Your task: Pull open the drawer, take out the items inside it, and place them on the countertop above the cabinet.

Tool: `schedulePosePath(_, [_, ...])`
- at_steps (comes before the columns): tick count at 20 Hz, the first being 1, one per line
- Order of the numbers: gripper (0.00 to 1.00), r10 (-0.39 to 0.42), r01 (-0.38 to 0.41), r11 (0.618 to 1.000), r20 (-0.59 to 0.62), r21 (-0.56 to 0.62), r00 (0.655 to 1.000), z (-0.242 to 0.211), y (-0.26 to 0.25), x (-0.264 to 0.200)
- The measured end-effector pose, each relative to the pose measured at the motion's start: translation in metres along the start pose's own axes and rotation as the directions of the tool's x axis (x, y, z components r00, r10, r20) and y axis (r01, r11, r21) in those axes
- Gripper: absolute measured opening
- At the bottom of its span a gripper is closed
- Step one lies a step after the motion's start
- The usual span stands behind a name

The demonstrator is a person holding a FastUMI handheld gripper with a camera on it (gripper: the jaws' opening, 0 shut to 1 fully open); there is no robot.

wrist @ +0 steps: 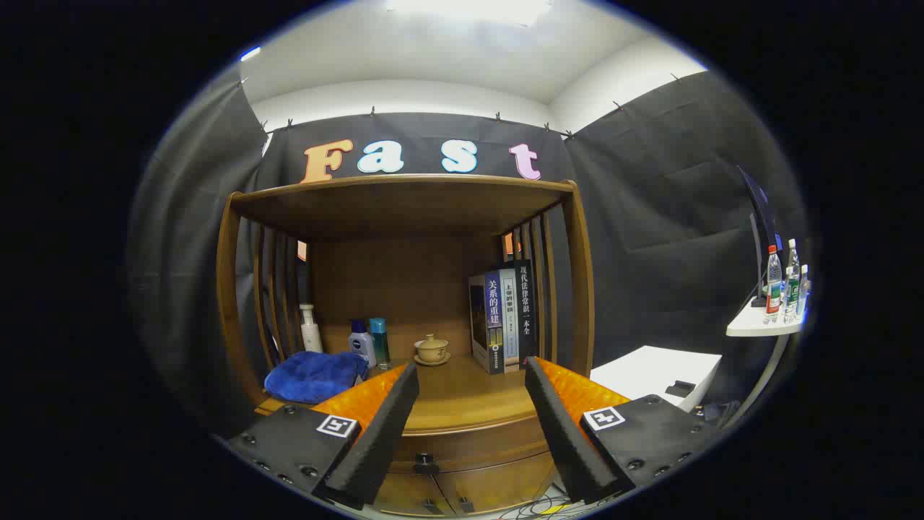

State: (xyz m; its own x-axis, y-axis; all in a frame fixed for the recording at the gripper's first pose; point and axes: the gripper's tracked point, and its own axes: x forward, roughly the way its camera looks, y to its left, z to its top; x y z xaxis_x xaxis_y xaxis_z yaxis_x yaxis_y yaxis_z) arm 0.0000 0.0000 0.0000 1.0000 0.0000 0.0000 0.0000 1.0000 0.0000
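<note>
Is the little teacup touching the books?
Apart. The gripper view shows bare wooden countertop between the teacup and the books.

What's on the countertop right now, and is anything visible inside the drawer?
On the countertop: blue cloth, three bottles, lidded cup, books. The drawer is closed, contents hidden. Gripper open, holding nothing.

Cabinet (404,289) warm wood, smooth satin sheen; countertop (462,401) glossier. Blue cloth (314,375) plush, matt. Books (503,318) glossy paper covers. Bottles (363,341) plastic.
</note>
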Motion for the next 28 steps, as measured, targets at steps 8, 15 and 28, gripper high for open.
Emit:
schedulePosePath(8, [0.98,0.01,-0.01,1.0,-0.014,0.006,1.0,-0.005,0.005,0.002])
schedulePosePath(15, [0.98,0.01,-0.01,1.0,-0.006,0.004,1.0,-0.01,0.004,0.004])
schedulePosePath(28, [0.98,0.049,-0.048,0.999,-0.051,0.022,0.997,-0.07,0.01,0.018])
